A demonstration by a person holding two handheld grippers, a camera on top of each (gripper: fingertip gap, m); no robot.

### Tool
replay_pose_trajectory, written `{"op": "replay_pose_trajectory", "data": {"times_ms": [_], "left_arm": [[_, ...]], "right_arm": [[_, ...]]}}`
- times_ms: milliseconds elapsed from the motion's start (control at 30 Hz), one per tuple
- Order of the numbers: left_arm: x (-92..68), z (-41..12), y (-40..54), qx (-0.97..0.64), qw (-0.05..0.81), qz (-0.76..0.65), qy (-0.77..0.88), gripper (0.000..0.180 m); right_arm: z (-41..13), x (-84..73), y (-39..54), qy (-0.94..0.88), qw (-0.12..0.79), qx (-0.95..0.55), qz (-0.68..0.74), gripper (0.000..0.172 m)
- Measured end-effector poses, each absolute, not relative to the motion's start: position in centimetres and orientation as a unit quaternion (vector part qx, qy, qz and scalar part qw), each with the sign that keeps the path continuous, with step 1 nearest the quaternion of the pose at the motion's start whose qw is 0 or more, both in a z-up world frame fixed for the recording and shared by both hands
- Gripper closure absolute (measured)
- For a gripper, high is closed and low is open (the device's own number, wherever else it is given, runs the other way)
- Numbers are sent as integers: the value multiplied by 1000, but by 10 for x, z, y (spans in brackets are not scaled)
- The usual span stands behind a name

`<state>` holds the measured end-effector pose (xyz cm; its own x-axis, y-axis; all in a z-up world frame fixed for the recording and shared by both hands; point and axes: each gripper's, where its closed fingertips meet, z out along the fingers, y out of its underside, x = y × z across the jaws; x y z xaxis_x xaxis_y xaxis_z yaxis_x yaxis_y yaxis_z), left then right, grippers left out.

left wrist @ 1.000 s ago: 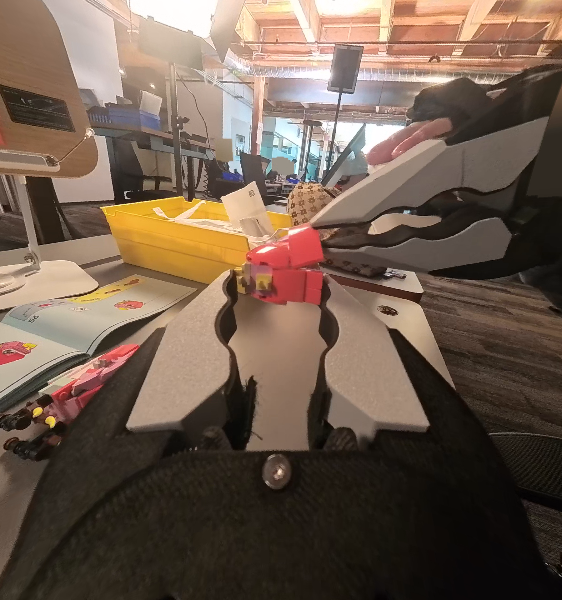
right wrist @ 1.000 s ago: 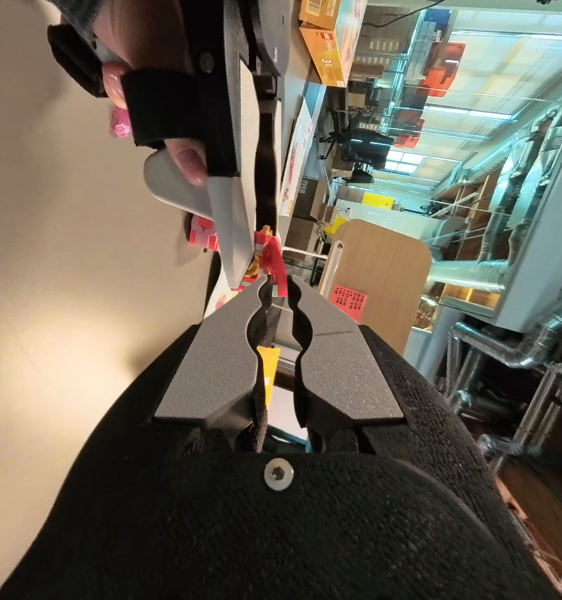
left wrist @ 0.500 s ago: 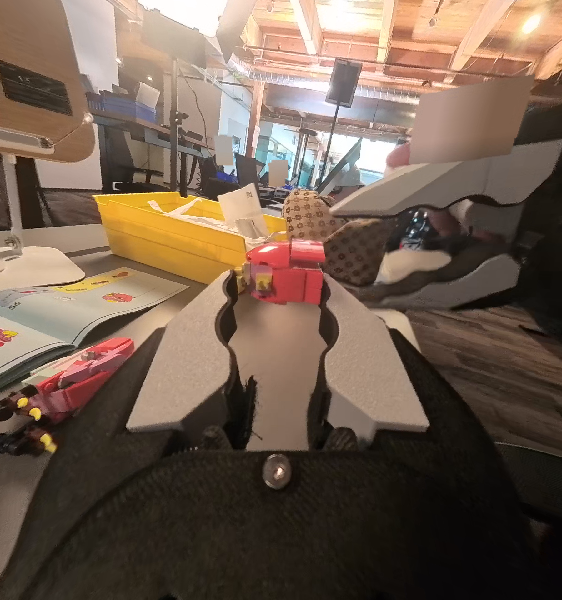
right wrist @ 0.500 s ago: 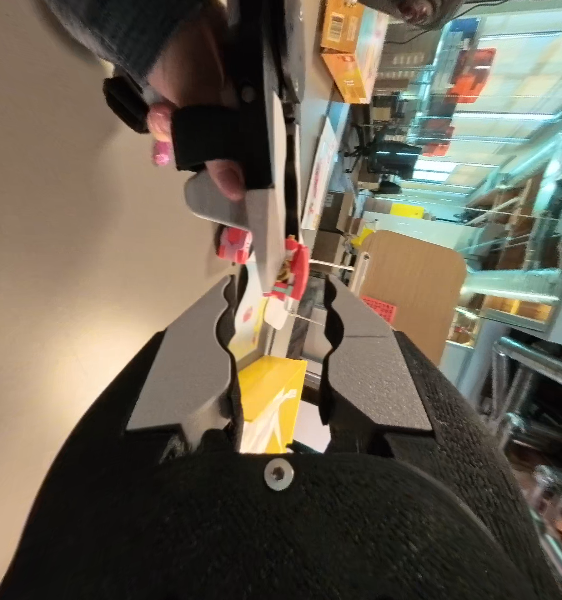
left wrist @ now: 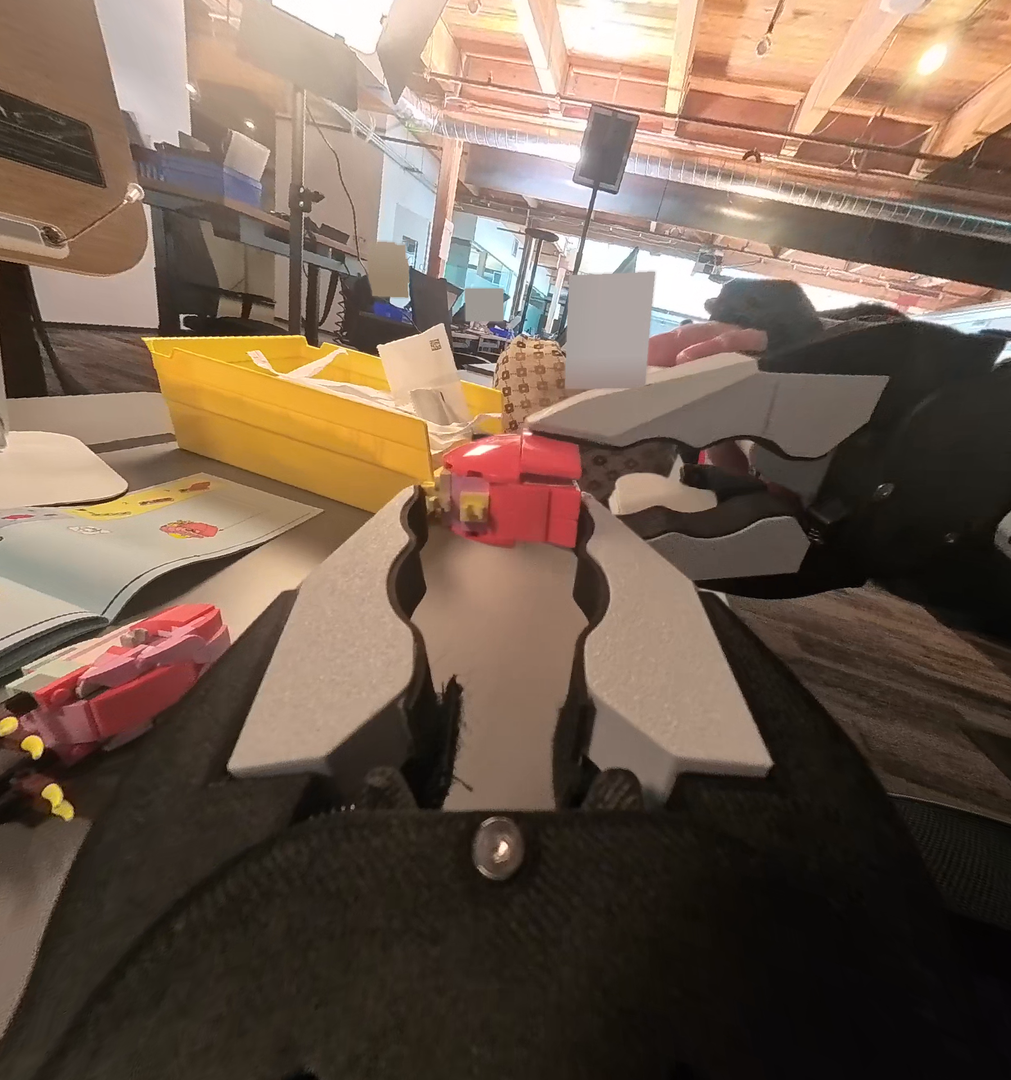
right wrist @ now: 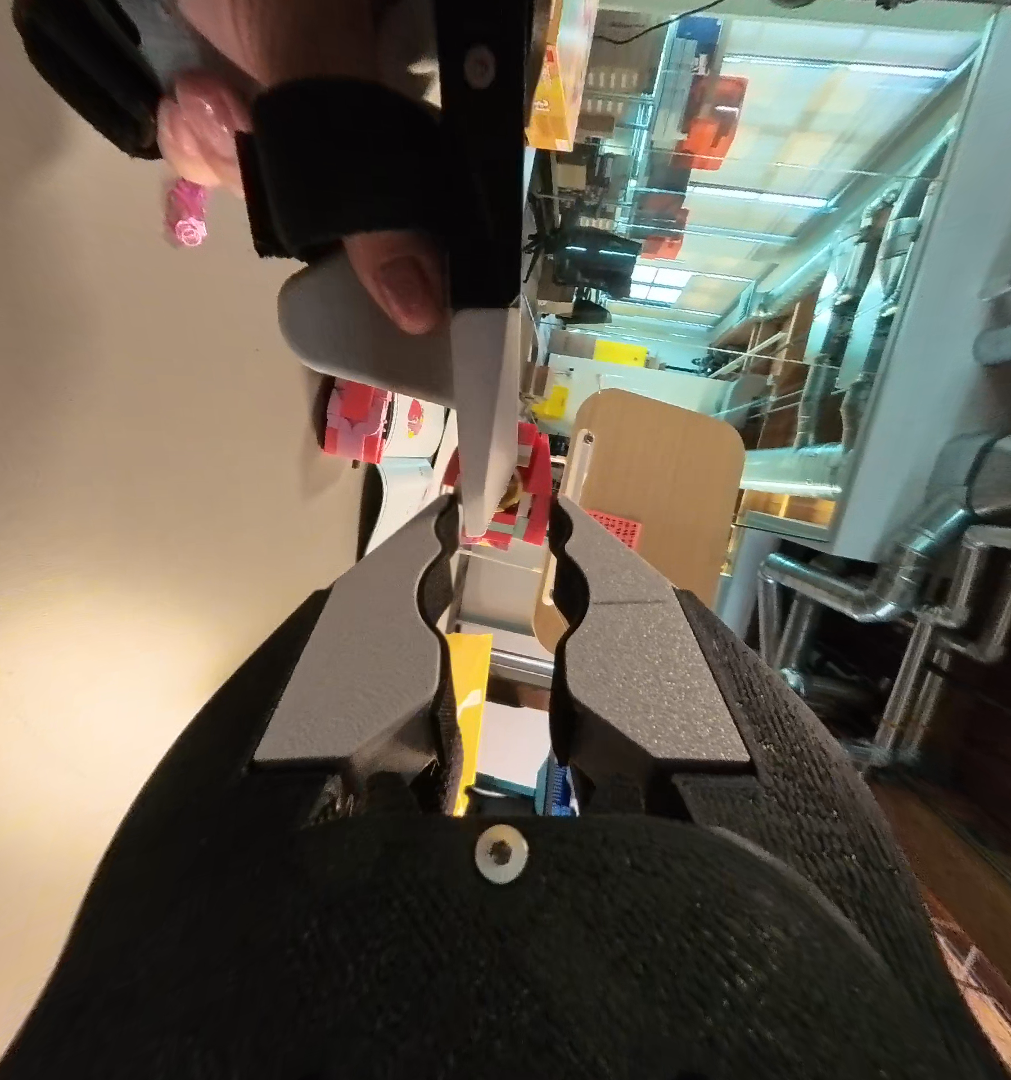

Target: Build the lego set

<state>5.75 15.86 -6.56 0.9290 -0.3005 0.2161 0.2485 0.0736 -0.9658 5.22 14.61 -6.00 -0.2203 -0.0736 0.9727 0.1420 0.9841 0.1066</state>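
Observation:
My left gripper (left wrist: 503, 508) is shut on a small red brick model (left wrist: 520, 497) with a purple and yellow side, gripped by its two sides above the grey table (left wrist: 491, 643). My right gripper (left wrist: 608, 479) comes in from the right, turned on its side. Its upper finger (left wrist: 667, 409) lies on the model's red curved lid, and its lower finger (left wrist: 725, 549) reaches under the model. In the right wrist view the red model (right wrist: 535, 485) sits between my right gripper's (right wrist: 500, 508) fingertips, beside one white finger (right wrist: 485, 421) of the left gripper.
A yellow bin (left wrist: 293, 421) with paper bags stands behind the model. An open instruction booklet (left wrist: 112, 537) and a second red-pink brick model with brown clawed legs (left wrist: 123, 689) lie at the left. A wooden board on a white stand (left wrist: 41, 175) is at the far left. The table's edge and the floor are at the right. Less than 4 cm separates the two grippers' tips.
A second ago my right gripper pinched the model's raised red lid. It let go, opened wide and drew back, then returned and closed over the model's top and bottom. The lid now lies flat.

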Motion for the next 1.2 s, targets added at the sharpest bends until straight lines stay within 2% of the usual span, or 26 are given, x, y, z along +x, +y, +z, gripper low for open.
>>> {"op": "replay_pose_trajectory", "data": {"times_ms": [800,900,967,1133,1200], "left_arm": [[56,-69,160,-664,727,-172,26,133],[51,-65,157,-658,739,-140,41,133],[47,-63,155,-660,743,-84,75,132],[53,-53,144,-617,759,74,192,133],[58,-48,139,-595,769,93,212,132]], "right_arm": [[-64,51,147,-769,635,-50,-55,143],[-78,50,147,-780,622,-71,-23,103],[-88,54,144,-794,602,-83,18,88],[-81,67,141,-792,535,-196,220,87],[-75,71,141,-771,478,-263,328,95]]}}
